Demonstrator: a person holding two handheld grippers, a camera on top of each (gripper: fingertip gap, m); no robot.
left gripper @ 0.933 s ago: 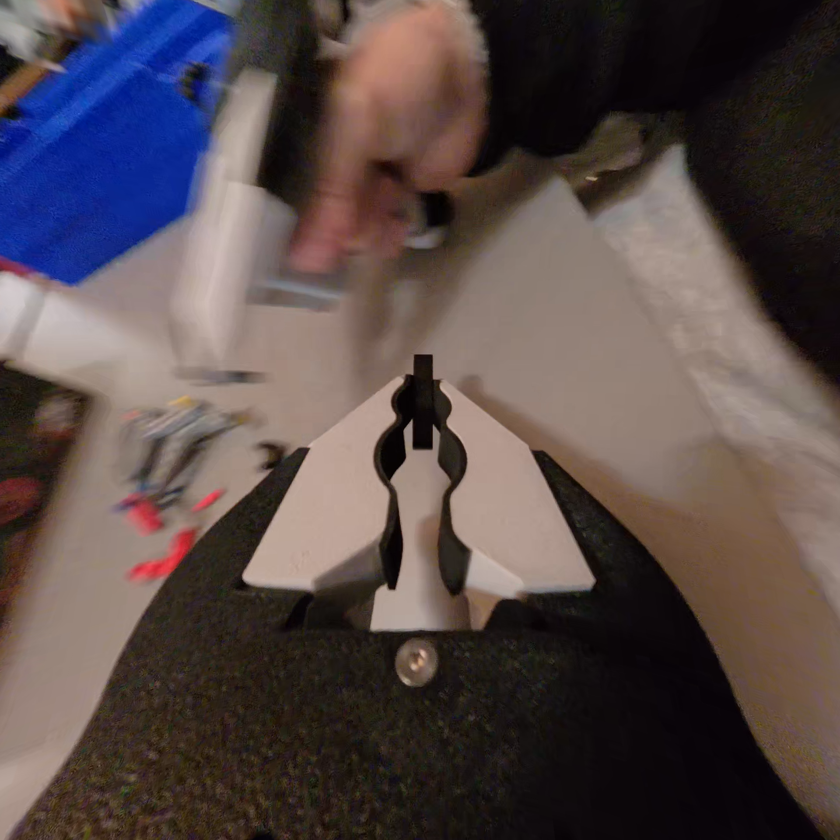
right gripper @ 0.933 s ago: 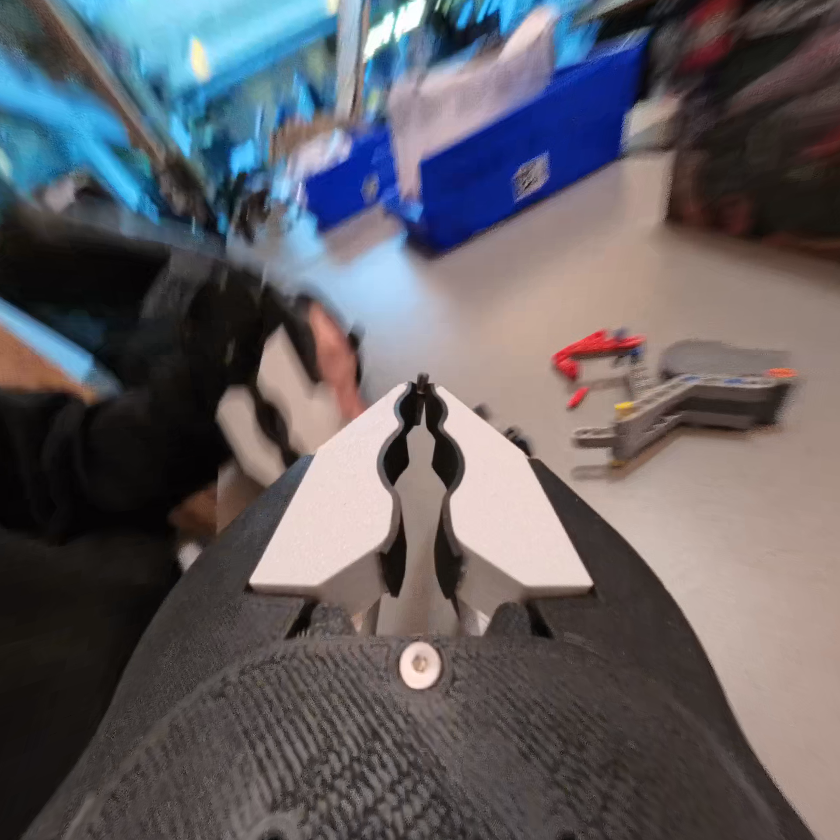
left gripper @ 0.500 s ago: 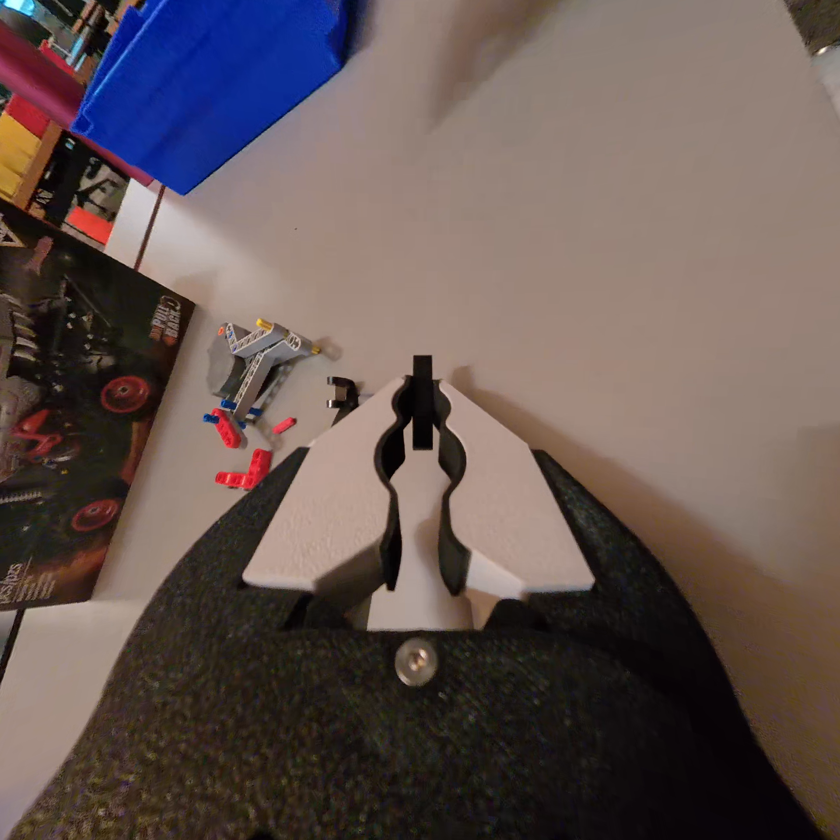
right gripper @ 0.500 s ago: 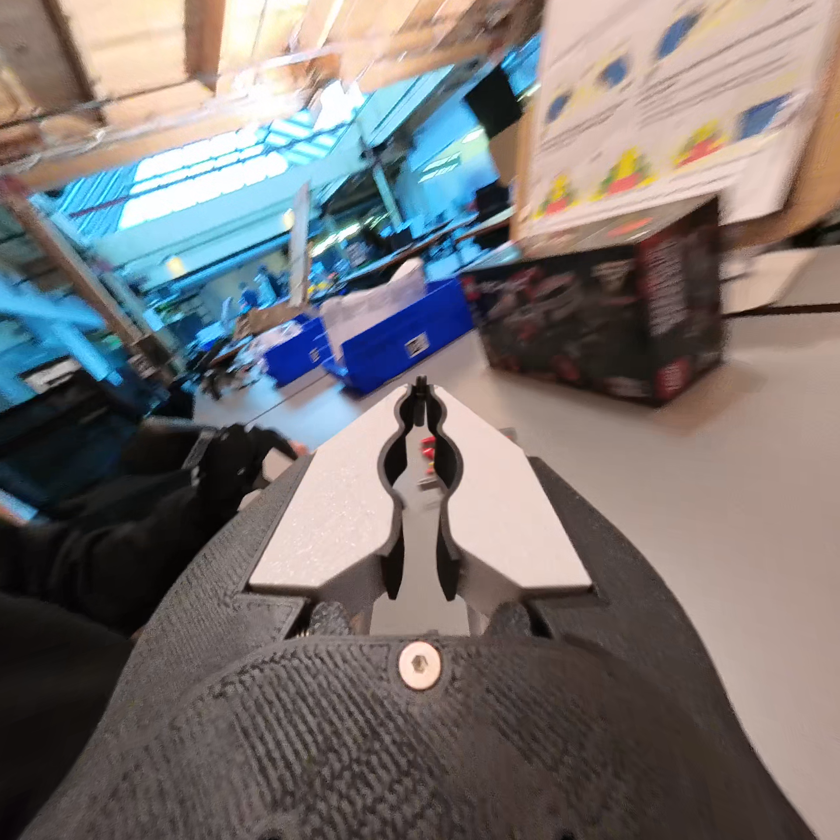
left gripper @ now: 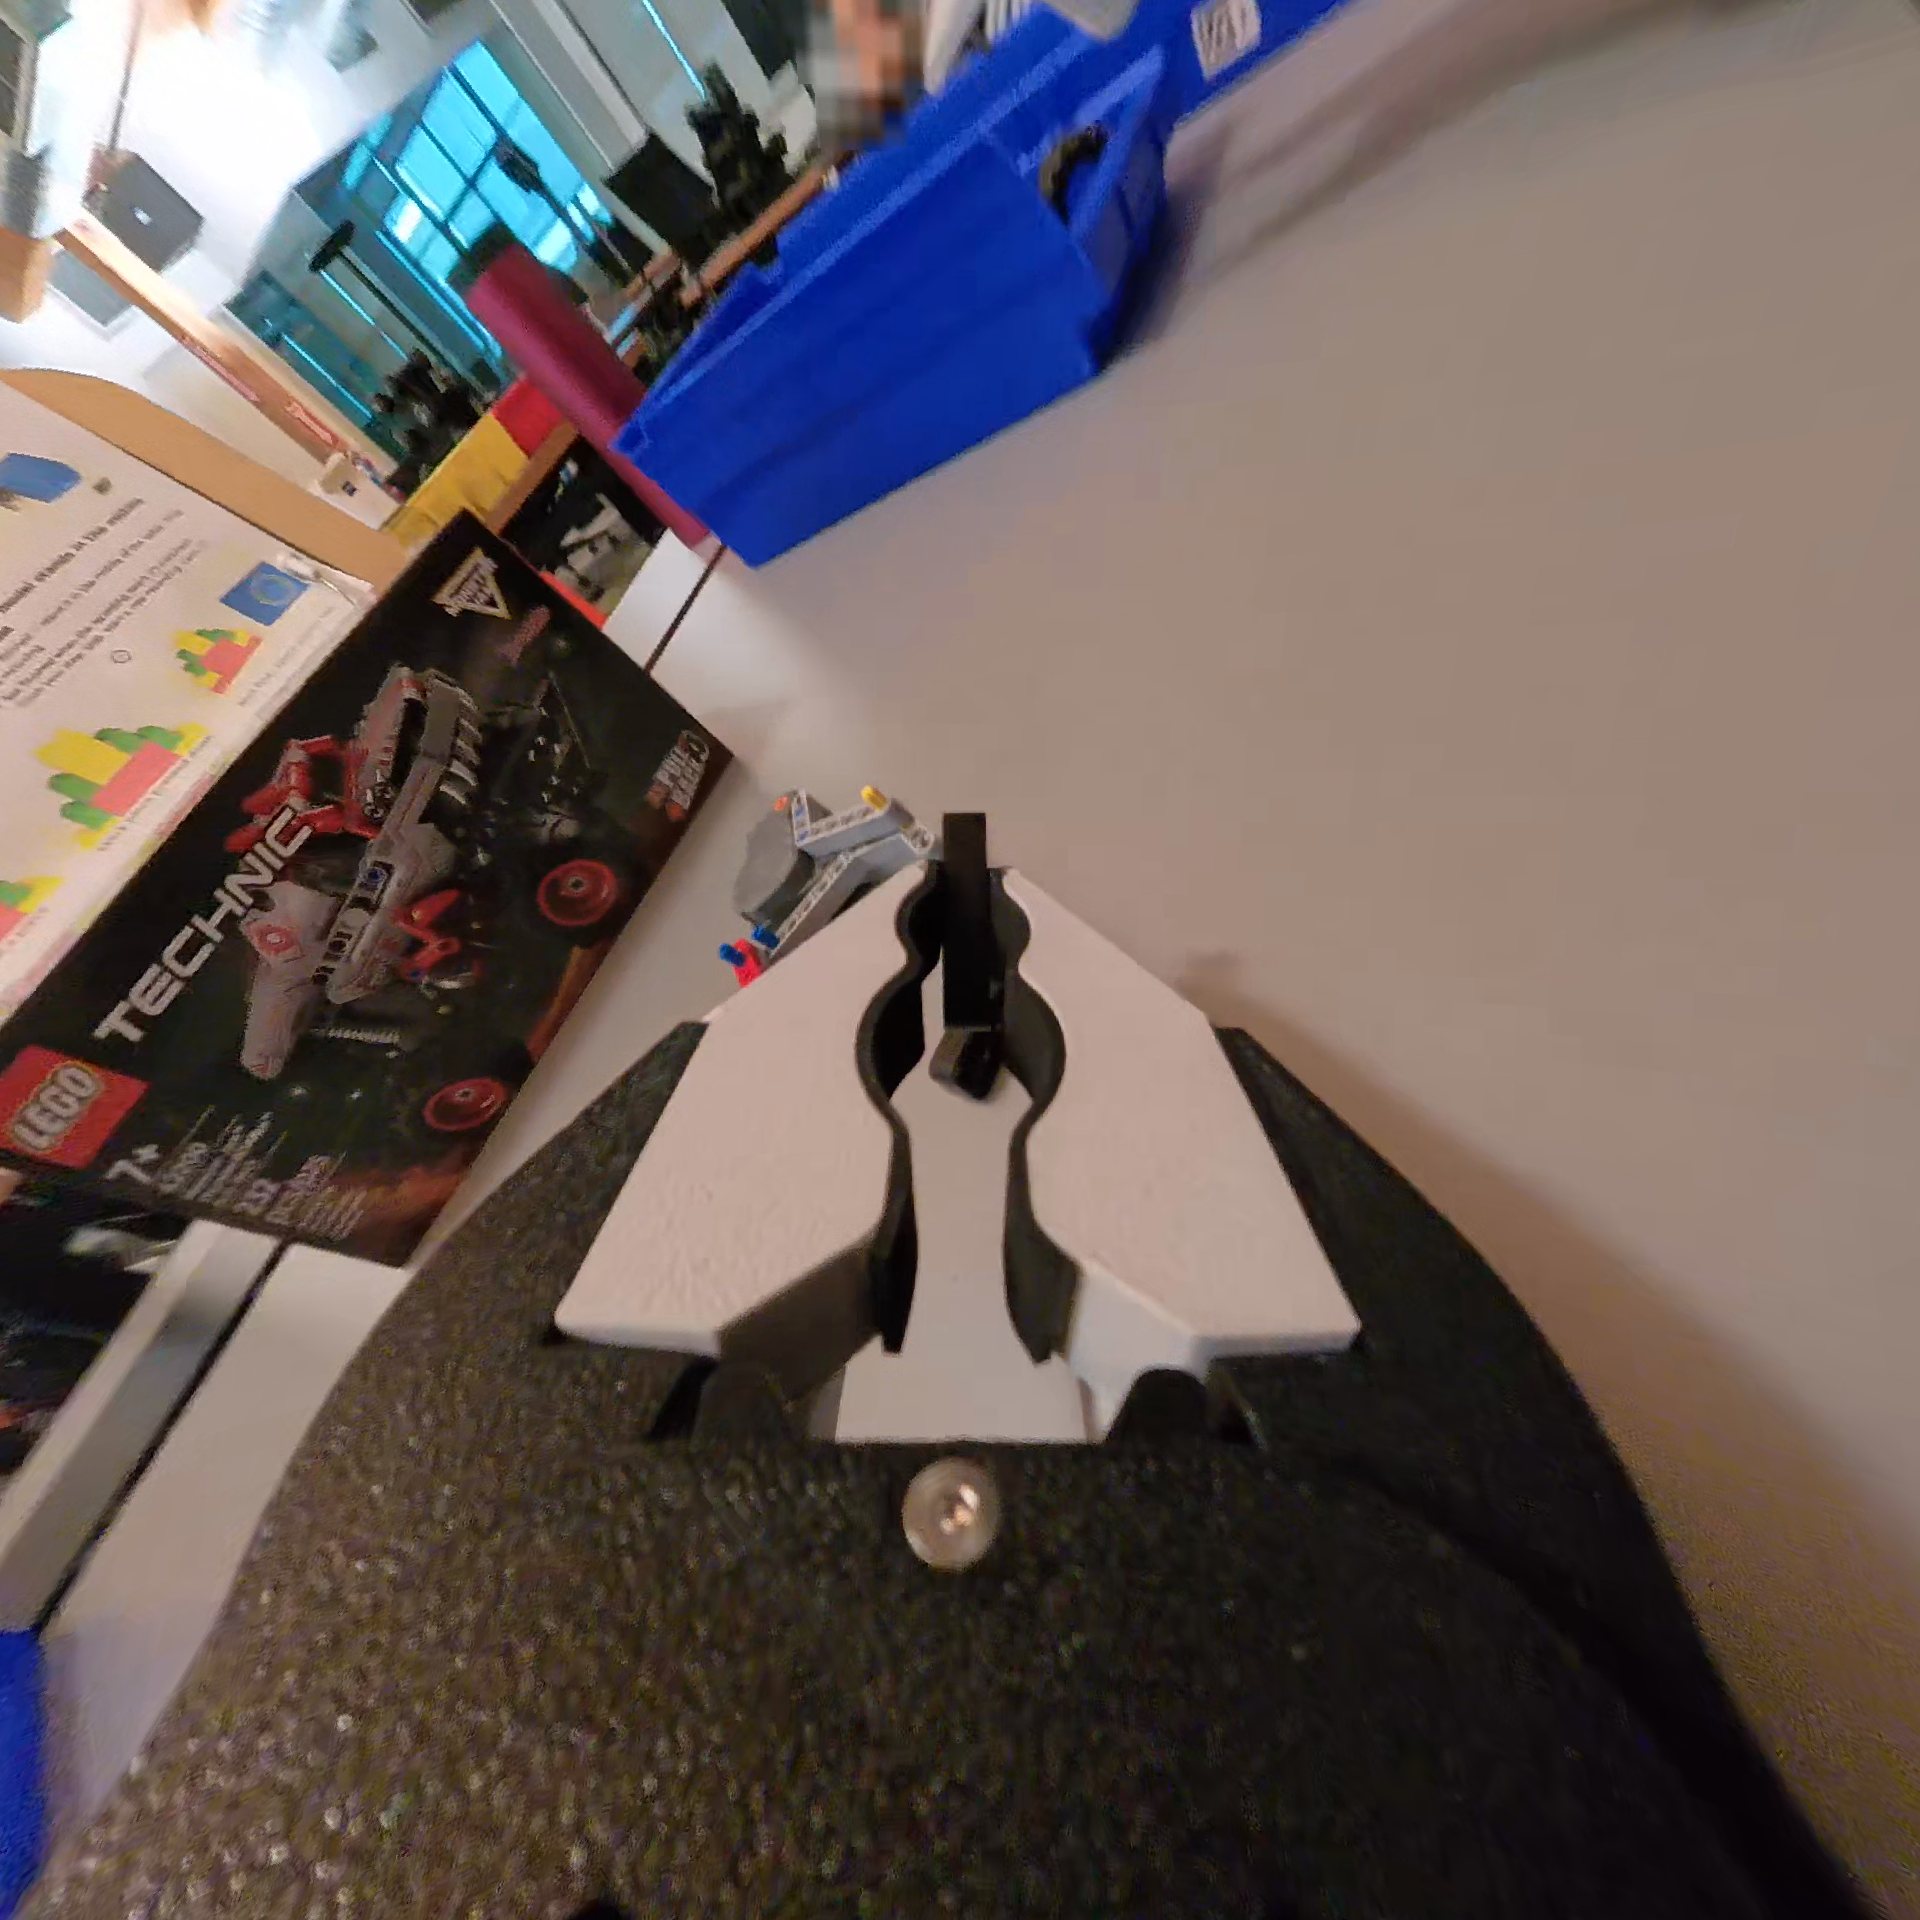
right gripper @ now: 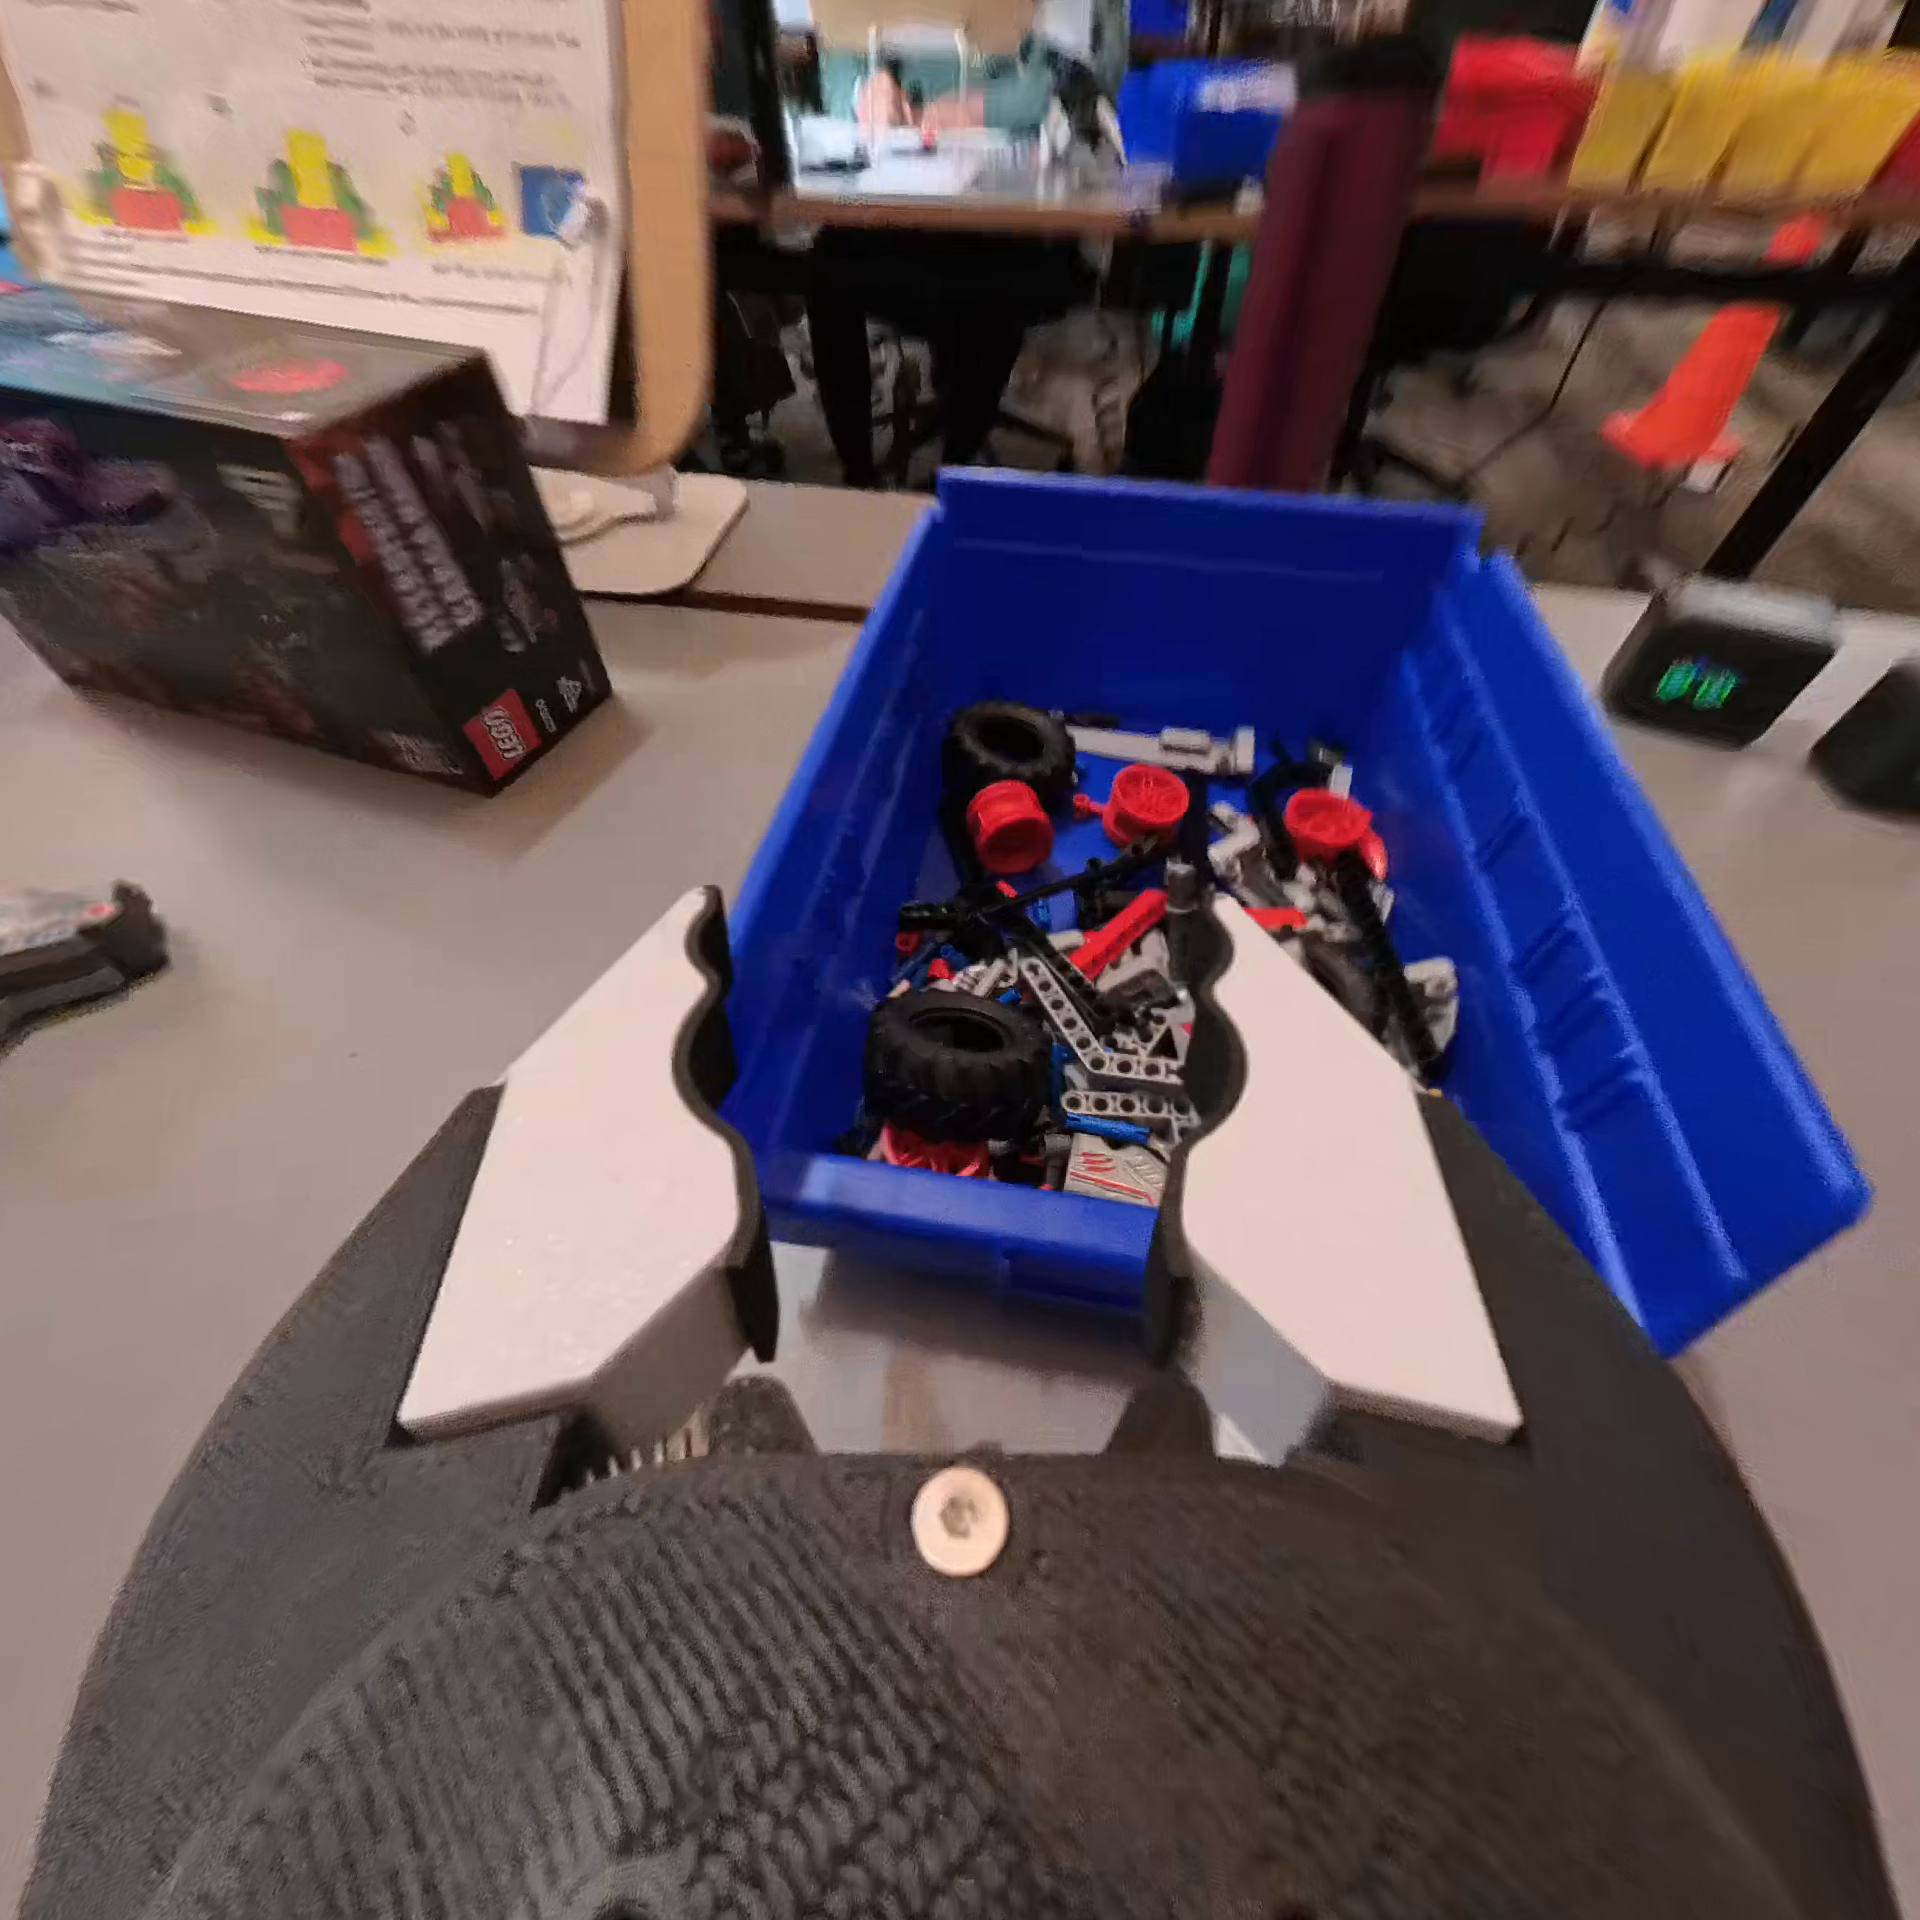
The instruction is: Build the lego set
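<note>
Left tongs (left gripper: 964, 894): closed on a slim black piece (left gripper: 966, 940), which stands up between the tips and pokes out past them. The lower end of the piece sits in the wavy gap between the black pads. The tongs are held above the pale grey surface (left gripper: 1455, 727).

Just beyond the left tips, a partly built grey assembly (left gripper: 821, 857) lies on the surface, with small yellow, blue and red parts on it. Part of it is hidden behind the tongs. To its left the set's dark box (left gripper: 343, 914) stands tilted in the left wrist view, showing a picture of a truck with red wheels. A blue bin (left gripper: 883, 343) stands farther back on the same surface, well apart from the assembly.

Right tongs (right gripper: 961, 977): spread wide, holding nothing. They face the open top of a blue bin (right gripper: 1558, 935) resting on the surface (right gripper: 364, 935). The near wall of the bin shows between the two fingers.

Contents of that bin: a loose heap of parts. A black tyre (right gripper: 956, 1060) lies at the near end, a second black tyre (right gripper: 1008, 743) at the far end. Three red wheel hubs (right gripper: 1143, 805) lie across the far half. Grey beams with holes (right gripper: 1101, 1039), black rods and red pieces fill the middle.

In the right wrist view the dark box (right gripper: 312, 582) stands to the left of the bin, apart from it. A dark object at the left edge is too blurred to identify.
</note>
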